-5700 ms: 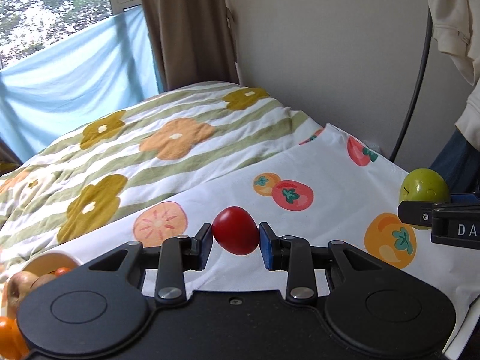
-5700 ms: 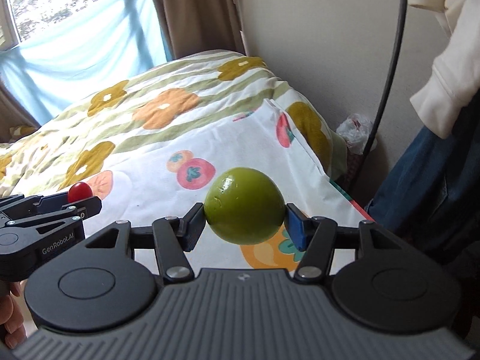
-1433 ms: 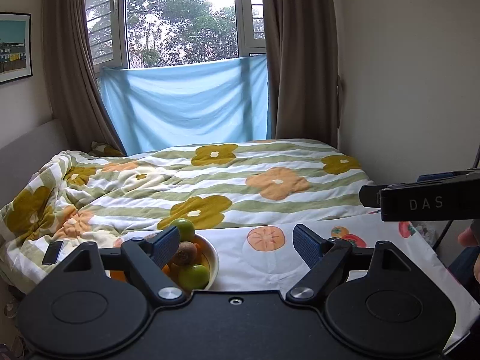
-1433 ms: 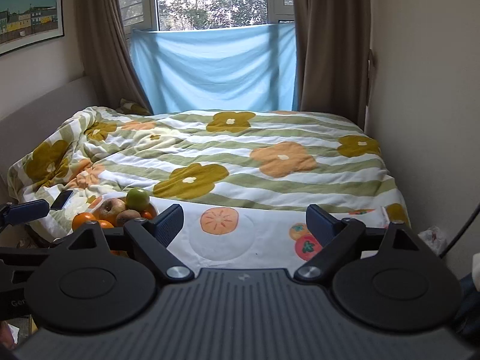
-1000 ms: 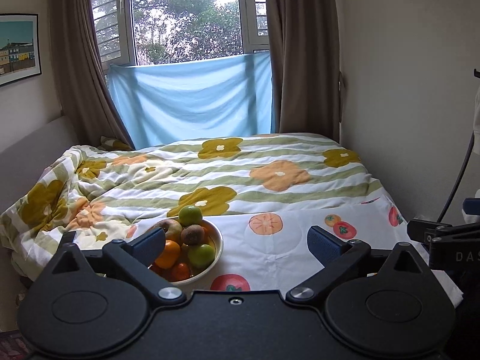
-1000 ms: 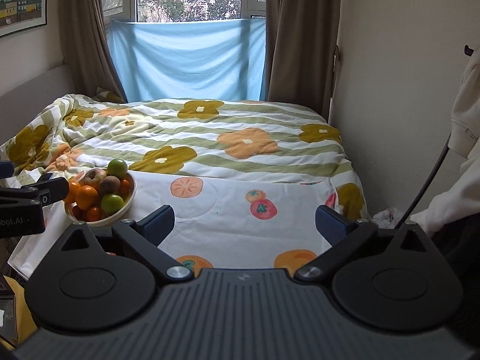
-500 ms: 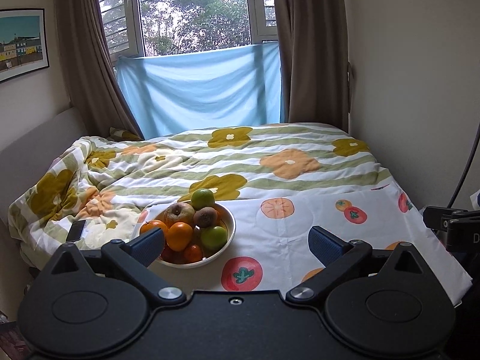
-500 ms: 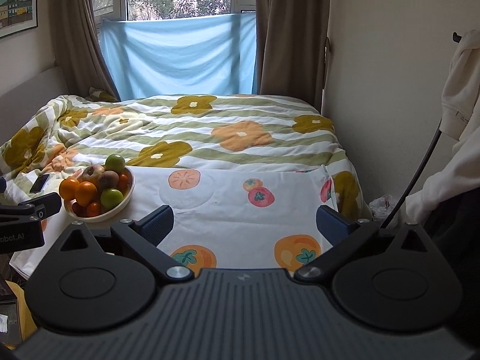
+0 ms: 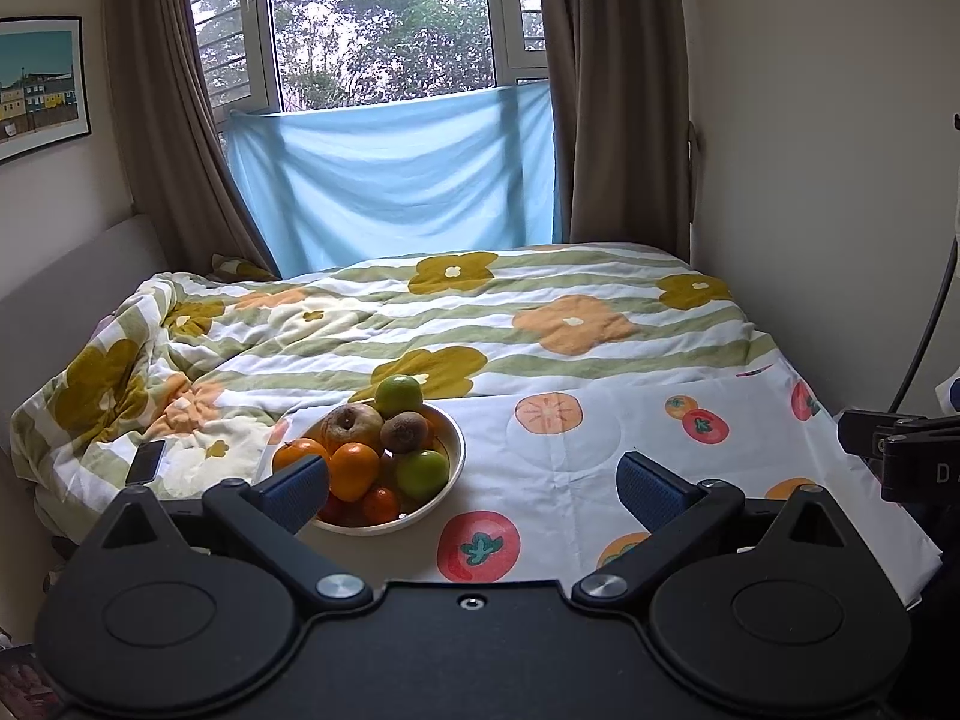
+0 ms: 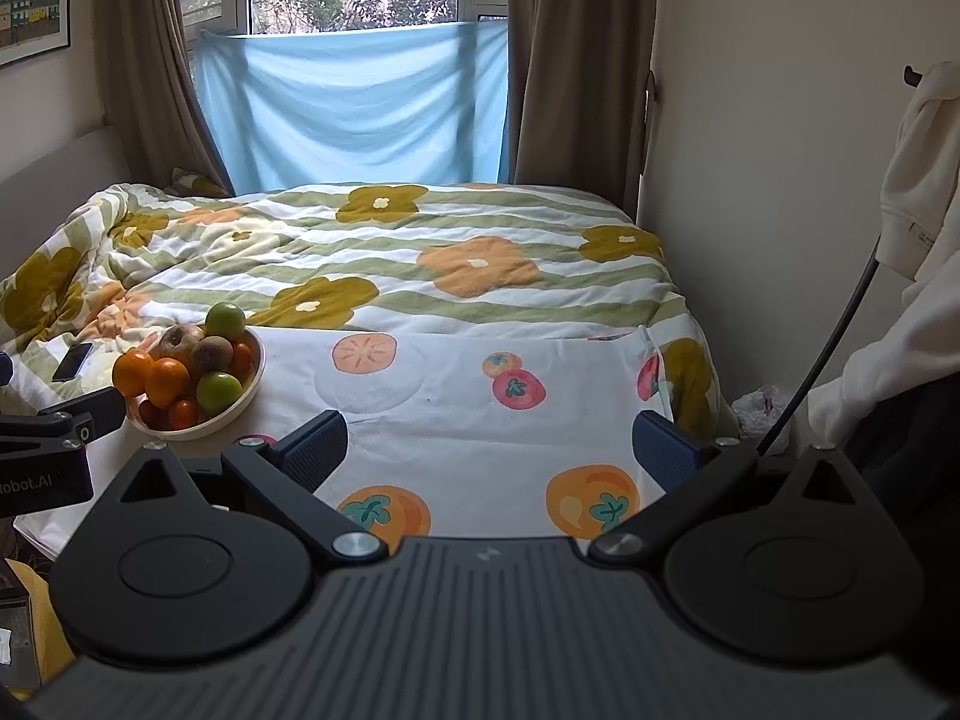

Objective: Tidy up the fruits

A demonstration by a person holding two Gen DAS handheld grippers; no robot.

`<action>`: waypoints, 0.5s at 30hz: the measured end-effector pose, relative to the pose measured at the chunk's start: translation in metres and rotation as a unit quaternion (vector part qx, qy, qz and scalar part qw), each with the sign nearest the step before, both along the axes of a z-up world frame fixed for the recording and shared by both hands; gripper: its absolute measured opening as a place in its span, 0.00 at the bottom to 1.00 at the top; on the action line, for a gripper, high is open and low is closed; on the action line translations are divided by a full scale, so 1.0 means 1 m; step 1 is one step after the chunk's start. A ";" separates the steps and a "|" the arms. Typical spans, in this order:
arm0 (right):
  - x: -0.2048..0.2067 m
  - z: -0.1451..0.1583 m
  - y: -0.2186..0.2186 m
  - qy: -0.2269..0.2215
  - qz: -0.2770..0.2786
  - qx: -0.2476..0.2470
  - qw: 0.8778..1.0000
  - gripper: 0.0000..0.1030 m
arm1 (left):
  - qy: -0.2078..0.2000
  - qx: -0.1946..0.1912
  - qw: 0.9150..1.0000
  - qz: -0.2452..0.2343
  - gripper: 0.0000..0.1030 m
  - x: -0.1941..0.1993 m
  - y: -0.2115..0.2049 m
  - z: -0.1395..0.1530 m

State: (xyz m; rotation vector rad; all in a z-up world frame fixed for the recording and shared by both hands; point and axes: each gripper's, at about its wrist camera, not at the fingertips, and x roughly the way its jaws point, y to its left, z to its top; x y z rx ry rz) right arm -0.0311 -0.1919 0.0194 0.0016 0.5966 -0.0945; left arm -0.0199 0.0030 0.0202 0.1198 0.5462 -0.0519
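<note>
While two tongs [image 9: 474, 495] gape, one bowl [image 9: 451, 468].

Phone [image 9: 146, 461] on flowered duvet [image 9: 540, 324], blue sheet [image 9: 396, 180] over window, framed picture [image 9: 39, 87] on wall.

The left gripper's finger [image 9: 297, 492] hides part of the bowl [image 9: 453, 456]; lowest fruits sit half buried.

One bowl [image 9: 451, 468], one phone [image 9: 146, 462]
</note>
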 end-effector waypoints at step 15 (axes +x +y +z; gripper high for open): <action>0.000 -0.002 0.001 0.003 -0.001 0.002 1.000 1.00 | -0.001 0.001 1.000 0.000 1.00 -0.001 0.002 0.000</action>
